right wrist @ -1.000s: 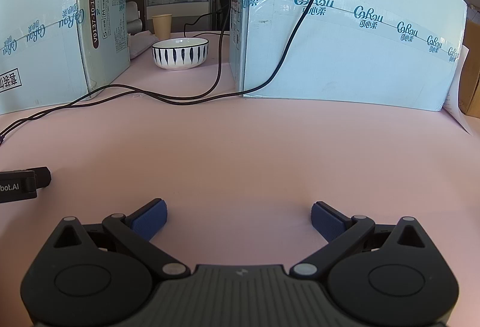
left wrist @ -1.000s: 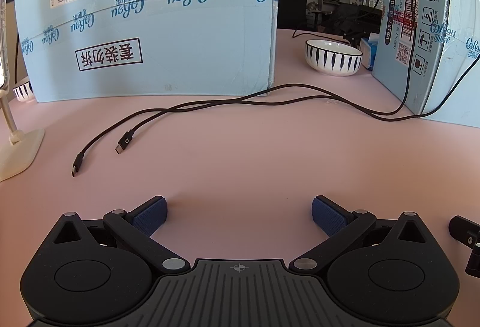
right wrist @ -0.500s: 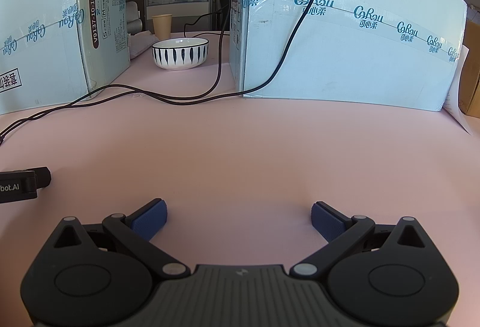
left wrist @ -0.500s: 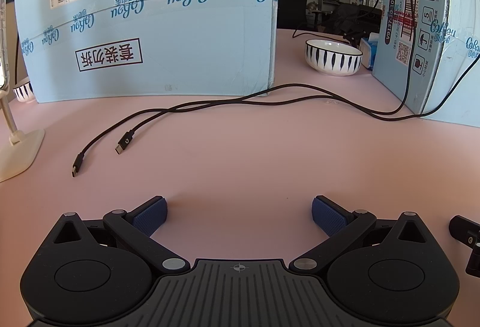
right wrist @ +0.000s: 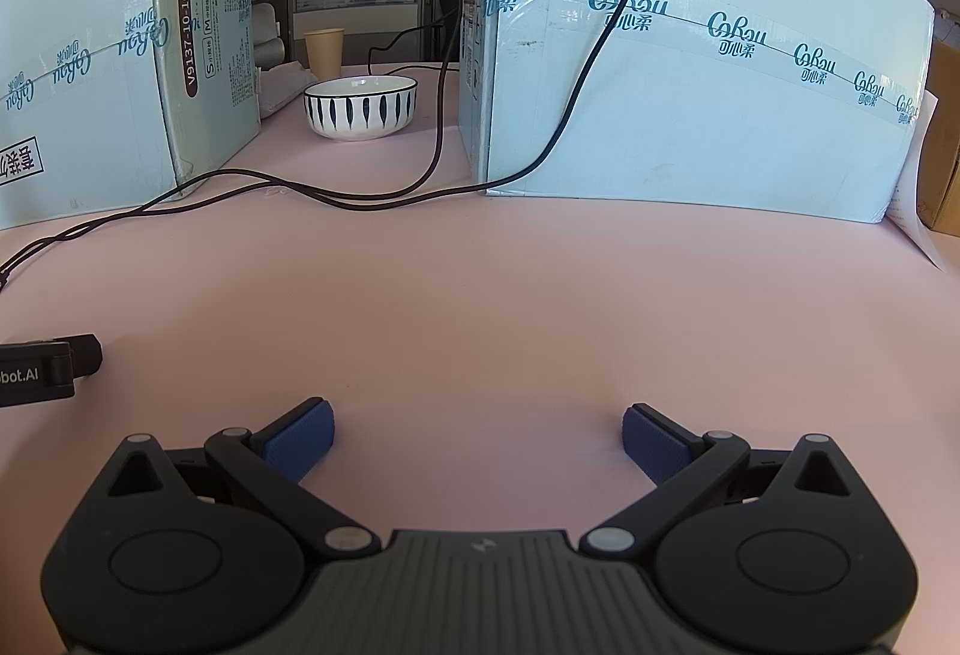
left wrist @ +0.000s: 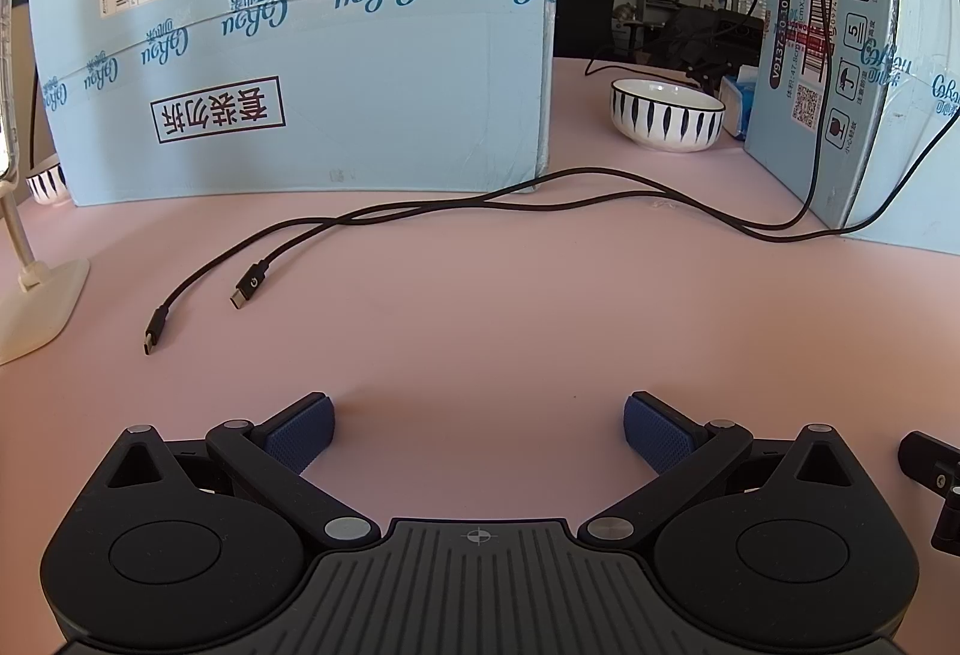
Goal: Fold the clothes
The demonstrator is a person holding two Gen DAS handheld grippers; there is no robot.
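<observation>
No clothing shows in either view. My left gripper (left wrist: 479, 424) rests low over the pink tabletop (left wrist: 480, 307), wide open, with nothing between its blue pads (left wrist: 300, 430). My right gripper (right wrist: 477, 430) is likewise wide open over the bare pink tabletop (right wrist: 510, 295), its blue pads (right wrist: 651, 442) holding nothing. A black part of the right gripper (left wrist: 930, 469) pokes in at the right edge of the left wrist view, and a black part of the left gripper (right wrist: 42, 367) shows at the left edge of the right wrist view.
Two large light-blue cartons (left wrist: 300, 54) (right wrist: 690, 72) stand at the back with a gap between them. A striped bowl (right wrist: 360, 105) and a paper cup (right wrist: 324, 53) sit in that gap. Black cables (left wrist: 420, 217) with loose plugs (left wrist: 247, 284) cross the table. A white stand base (left wrist: 36, 307) is at far left.
</observation>
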